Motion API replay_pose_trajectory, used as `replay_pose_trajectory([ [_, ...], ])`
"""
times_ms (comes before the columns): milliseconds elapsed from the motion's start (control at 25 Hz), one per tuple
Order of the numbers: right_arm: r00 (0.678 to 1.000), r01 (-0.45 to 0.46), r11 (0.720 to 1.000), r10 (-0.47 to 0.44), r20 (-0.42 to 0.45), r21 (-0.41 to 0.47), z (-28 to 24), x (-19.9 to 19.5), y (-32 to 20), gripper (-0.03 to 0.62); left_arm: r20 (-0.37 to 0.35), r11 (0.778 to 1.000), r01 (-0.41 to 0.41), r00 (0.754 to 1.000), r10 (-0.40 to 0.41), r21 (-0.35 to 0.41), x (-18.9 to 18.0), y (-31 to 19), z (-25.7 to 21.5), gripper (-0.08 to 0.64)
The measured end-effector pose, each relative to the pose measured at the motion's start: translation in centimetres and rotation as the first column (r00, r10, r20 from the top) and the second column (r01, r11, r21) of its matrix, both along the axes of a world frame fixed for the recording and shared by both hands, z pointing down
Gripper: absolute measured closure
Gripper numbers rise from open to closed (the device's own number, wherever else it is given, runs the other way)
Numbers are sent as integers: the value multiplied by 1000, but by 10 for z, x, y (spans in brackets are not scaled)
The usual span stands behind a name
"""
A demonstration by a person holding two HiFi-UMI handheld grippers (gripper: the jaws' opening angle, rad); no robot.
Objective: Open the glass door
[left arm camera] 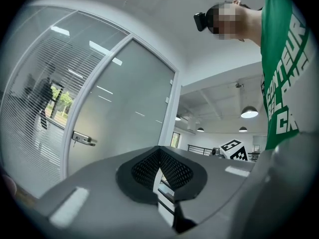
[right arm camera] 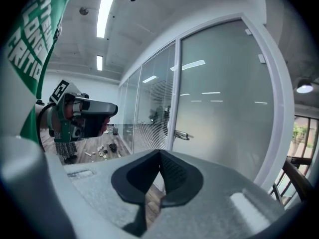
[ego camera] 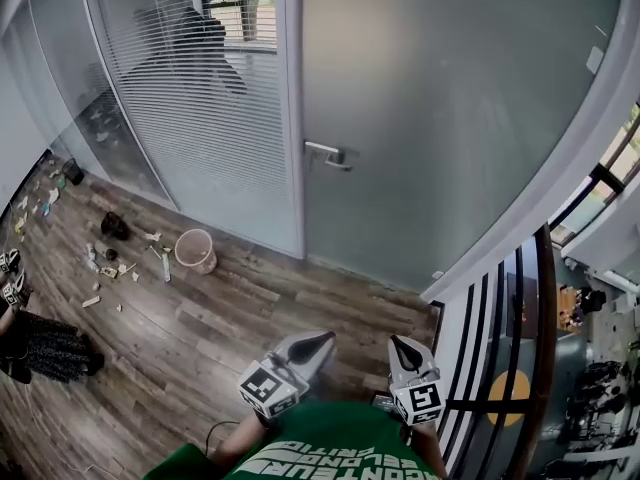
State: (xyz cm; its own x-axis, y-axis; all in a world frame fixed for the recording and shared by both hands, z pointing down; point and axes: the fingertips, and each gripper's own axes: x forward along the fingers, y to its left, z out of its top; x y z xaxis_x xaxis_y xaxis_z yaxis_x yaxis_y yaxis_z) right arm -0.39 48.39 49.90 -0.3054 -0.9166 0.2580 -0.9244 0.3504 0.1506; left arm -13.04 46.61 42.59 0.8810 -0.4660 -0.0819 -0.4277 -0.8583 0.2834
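Glass door (ego camera: pixel 450 118) ahead stands shut, probably heavy and stiff, best taken by its metal lever handle (ego camera: pixel 330 154) at its left edge; left gripper (ego camera: pixel 320 341) and right gripper (ego camera: pixel 398 344), both pressed together and empty, hang well short.

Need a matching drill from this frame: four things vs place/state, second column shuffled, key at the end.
Things:
1. frosted glass door
2. silver lever handle
3. pink round wastebasket
4. left gripper

Place or state:
A. standing on the wooden floor in front of the glass panel with slatted blinds
B. jaws together, nothing between them, held low, well short of the door
C. shut in its white frame
D. mounted at the door's left edge, nothing touching it

Pairs: 1-C, 2-D, 3-A, 4-B
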Motion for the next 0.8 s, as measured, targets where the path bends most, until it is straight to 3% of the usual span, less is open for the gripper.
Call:
replay_pose_trajectory([
  [360, 984, 117, 993, -116, -138, 0, -20, -50, -72, 598, -93, 997, 78, 993, -77, 11, -41, -72, -4, 543],
  [640, 978, 133, 991, -132, -159, -2, -21, -66, -119, 598, -79, 994, 108, 991, -108, -7, -58, -112, 10, 541],
  [800, 984, 120, 993, -119, -132, 0, -13, -67, -138, 598, -23, 994, 102, 995, -101, 28, -59, -131, 10, 542],
])
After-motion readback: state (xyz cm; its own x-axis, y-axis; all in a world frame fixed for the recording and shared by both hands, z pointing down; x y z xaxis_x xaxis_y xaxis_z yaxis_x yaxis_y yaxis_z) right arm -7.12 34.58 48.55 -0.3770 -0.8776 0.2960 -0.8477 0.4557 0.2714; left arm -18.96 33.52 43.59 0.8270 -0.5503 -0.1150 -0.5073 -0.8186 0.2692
